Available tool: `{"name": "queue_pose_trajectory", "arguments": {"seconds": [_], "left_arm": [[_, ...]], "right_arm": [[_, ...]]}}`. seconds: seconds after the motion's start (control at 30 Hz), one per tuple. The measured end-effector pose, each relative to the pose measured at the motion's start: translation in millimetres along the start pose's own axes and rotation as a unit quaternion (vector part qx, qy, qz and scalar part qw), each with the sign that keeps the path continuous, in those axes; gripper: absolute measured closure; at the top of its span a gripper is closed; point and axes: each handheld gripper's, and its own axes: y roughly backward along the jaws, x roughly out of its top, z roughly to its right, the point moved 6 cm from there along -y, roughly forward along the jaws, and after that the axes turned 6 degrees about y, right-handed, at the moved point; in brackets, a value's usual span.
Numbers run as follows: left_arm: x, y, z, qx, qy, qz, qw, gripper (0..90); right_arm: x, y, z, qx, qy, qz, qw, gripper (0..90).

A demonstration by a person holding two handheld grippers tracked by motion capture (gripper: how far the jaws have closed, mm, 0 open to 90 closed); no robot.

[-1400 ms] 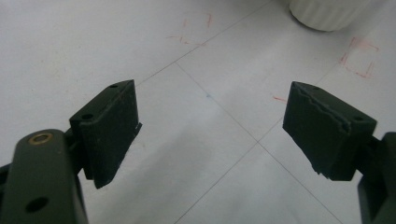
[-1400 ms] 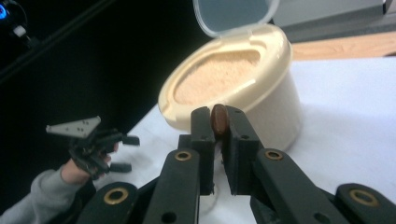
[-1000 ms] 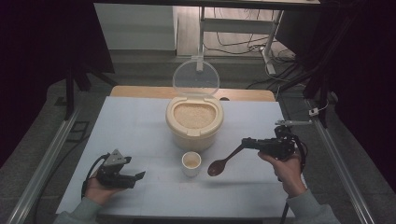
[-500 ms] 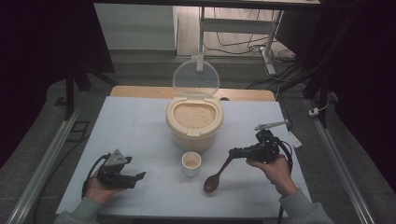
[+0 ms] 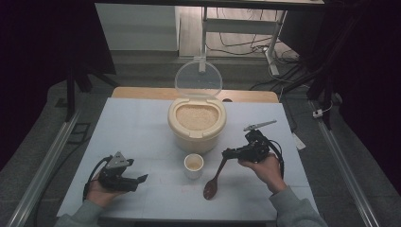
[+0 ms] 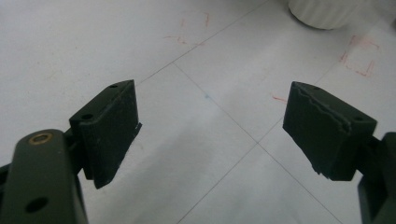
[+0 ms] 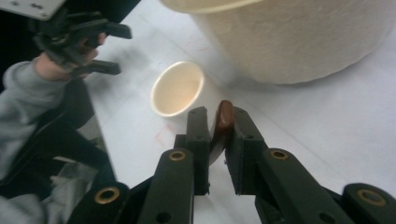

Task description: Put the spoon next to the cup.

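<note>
The pale worktop carries everything, and its largest load is the cream rice container, standing toward the far edge at the middle with its clear lid swung up and its bowl full of rice. Next in size is the right gripper, held in the person's right hand over the right half of the worktop, nearer the near edge than the far one; its jaws are clenched on the handle of a brown wooden spoon, which slants down from them toward the near edge, the bowl of the spoon low over the surface or on it, which one I cannot tell. In the right gripper view the handle end pokes up between the two jaws. The left gripper sits in the left hand by the near left corner, its jaws spread wide with nothing between them, bare worktop showing in the gap. Smallest is the little white cup, upright just in front of the container and just beside the spoon, apart from it.
</note>
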Motion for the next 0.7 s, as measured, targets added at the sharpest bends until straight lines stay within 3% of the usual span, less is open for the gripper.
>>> {"name": "queue_pose_trajectory", "arguments": {"seconds": [0.3,0.6,0.7], "left_arm": [[0.6,0.4,0.5,0.001,0.0,0.001,1.0,17.9],[0.5,1.7,-0.6,0.001,0.002,0.002,1.0,17.9],[0.8,2.9,-0.3,0.001,0.004,0.005,1.0,17.9]], "right_arm": [[-5.2,-13.2,16.7,-0.032,-0.002,0.027,0.9991,73.8],[-9.5,-30.9,27.9,-0.075,0.005,0.05,0.9959,67.8],[-11.3,-37.2,33.9,-0.083,0.003,0.044,0.9956,66.4]]}}
